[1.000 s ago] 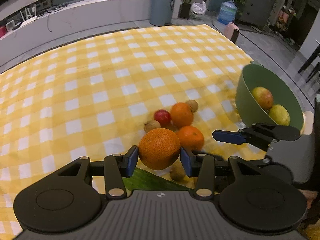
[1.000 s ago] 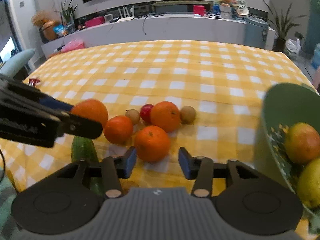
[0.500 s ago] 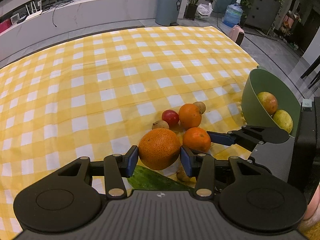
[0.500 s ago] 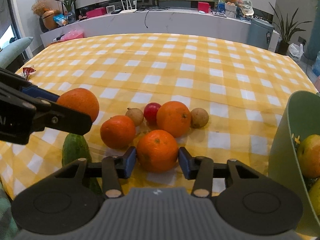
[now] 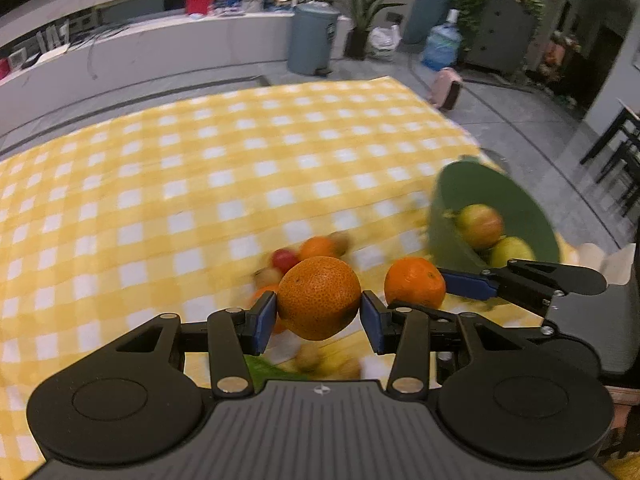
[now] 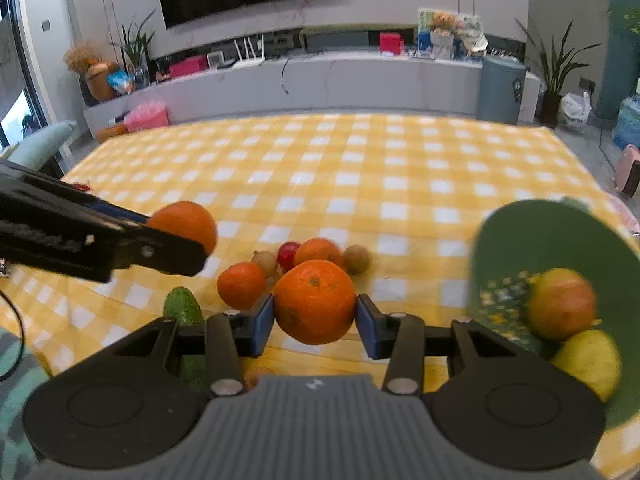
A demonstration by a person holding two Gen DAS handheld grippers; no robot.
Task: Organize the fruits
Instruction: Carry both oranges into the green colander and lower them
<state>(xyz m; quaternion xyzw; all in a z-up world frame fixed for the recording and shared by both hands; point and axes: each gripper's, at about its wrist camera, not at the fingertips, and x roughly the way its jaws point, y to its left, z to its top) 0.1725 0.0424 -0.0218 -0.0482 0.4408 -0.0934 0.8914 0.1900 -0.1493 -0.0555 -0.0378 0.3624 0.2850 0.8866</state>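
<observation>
My left gripper [image 5: 319,316] is shut on a large rough-skinned orange [image 5: 319,298] and holds it above the yellow checked cloth [image 5: 160,184]. In the right wrist view that orange [image 6: 188,222] shows at the left. My right gripper [image 6: 315,320] is shut on a smoother orange [image 6: 315,300], lifted off the cloth; the left wrist view shows this orange [image 5: 415,282] just right of mine. The green bowl [image 6: 512,240] stands at the right with an apple [image 6: 562,304] and a yellow-green fruit [image 6: 588,360] inside.
On the cloth lie two more oranges [image 6: 241,284] [image 6: 318,250], a small red fruit [image 6: 288,252], two small brown fruits [image 6: 356,259] and a cucumber [image 6: 184,312]. The cloth's right edge runs just past the bowl. A grey bin [image 5: 312,40] stands beyond the table.
The right gripper closed on the near orange and lifted it off the cloth. Both grippers have risen with their oranges, and the left one has swung towards the bowl side.
</observation>
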